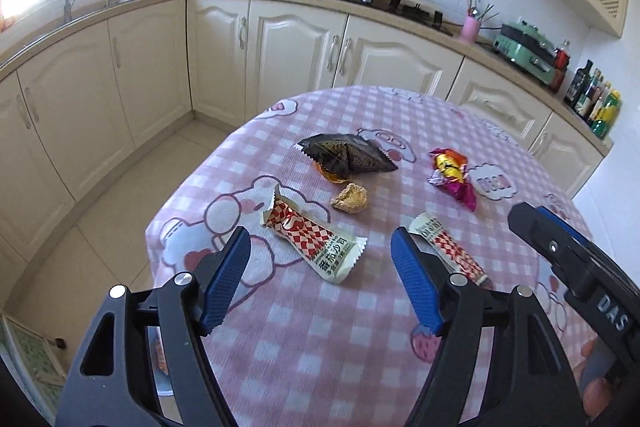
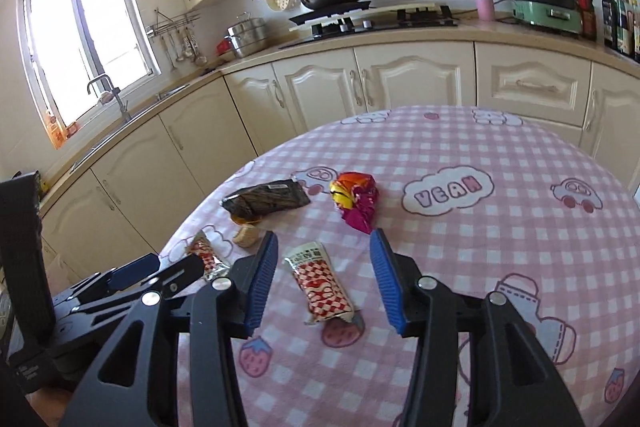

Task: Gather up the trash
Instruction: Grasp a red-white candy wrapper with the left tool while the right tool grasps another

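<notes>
Both the left gripper (image 1: 320, 269) and right gripper (image 2: 323, 277) are hovering with jaws parted and empty over checkered wrappers (image 1: 310, 241) near the counter's front edge, risking collision between them.

**Glossy wrappers on soft checked cloth**

The pink checked tablecloth (image 2: 460, 227) looks soft and matt. The red-and-white sachets (image 1: 312, 241) (image 2: 320, 283) shine like plastic film, and the magenta foil wrapper (image 2: 358, 201) glints, crinkled. The gripper pads (image 1: 222, 283) show ribbed blue rubber on matt black plastic arms with shiny metal rivets.
</notes>
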The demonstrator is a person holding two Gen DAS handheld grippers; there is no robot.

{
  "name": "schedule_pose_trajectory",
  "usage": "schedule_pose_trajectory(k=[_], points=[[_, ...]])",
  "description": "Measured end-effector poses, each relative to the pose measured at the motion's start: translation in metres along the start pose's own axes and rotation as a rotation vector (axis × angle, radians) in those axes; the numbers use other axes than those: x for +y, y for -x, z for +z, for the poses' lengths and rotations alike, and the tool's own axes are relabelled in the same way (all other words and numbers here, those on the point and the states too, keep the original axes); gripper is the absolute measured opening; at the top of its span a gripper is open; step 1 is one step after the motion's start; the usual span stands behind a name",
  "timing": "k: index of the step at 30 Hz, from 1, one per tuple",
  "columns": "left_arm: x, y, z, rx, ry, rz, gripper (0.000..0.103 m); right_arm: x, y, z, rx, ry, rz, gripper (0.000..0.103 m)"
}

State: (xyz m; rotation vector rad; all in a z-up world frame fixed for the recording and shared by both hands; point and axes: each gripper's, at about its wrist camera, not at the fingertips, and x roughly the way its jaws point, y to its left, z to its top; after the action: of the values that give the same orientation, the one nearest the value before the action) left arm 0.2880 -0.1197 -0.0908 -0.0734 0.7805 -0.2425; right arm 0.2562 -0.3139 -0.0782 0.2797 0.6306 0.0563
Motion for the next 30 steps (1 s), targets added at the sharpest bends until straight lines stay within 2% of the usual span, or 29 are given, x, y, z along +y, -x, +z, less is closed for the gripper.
schedule_pose_trajectory(k=[4, 6, 8, 11, 12, 14, 17, 18, 21, 22, 25, 28, 30], points=[[-0.005, -0.016, 0.004, 0.034, -0.005, 0.022, 0.068, -0.005, -0.016, -0.004, 0.028, -0.009, -0.003, 0.048], [-0.005, -0.025, 0.004, 0.071, 0.001, 0.007, 0.055, -0.006, -0.025, -0.003, 0.053, -0.015, 0.004, 0.048], [-0.004, -0.033, 0.004, 0.101, 0.012, 0.0, 0.049, -0.004, -0.028, -0.003, 0.068, -0.012, 0.008, 0.048], [-0.005, -0.038, 0.005, 0.109, -0.003, 0.01, 0.042, 0.003, -0.036, -0.004, 0.099, 0.013, 0.001, 0.048], [-0.005, -0.037, 0.004, 0.109, -0.007, 0.018, 0.033, 0.004, -0.038, -0.004, 0.11, 0.021, -0.001, 0.048], [-0.003, -0.037, 0.004, 0.111, -0.01, 0.01, 0.024, 0.009, -0.044, -0.005, 0.141, 0.043, -0.012, 0.047], [0.003, -0.032, 0.001, 0.105, -0.002, -0.021, 0.017, 0.017, -0.054, -0.007, 0.189, 0.076, -0.031, 0.047], [0.005, -0.03, 0.0, 0.1, 0.004, -0.038, 0.009, 0.019, -0.059, -0.008, 0.215, 0.089, -0.041, 0.047], [0.011, -0.017, -0.006, 0.072, -0.007, -0.075, 0.007, 0.024, -0.064, -0.01, 0.239, 0.112, -0.049, 0.047], [0.012, -0.014, -0.007, 0.063, -0.013, -0.078, 0.007, 0.025, -0.065, -0.011, 0.242, 0.118, -0.051, 0.045], [0.018, -0.004, -0.012, 0.044, -0.007, -0.11, 0.007, 0.03, -0.066, -0.012, 0.243, 0.134, -0.052, 0.025], [0.024, 0.007, -0.016, 0.021, 0.001, -0.133, 0.006, 0.036, -0.064, -0.014, 0.237, 0.161, -0.052, 0.012], [0.03, 0.014, -0.019, 0.012, 0.012, -0.151, 0.006, 0.039, -0.059, -0.017, 0.224, 0.172, -0.045, 0.01]])
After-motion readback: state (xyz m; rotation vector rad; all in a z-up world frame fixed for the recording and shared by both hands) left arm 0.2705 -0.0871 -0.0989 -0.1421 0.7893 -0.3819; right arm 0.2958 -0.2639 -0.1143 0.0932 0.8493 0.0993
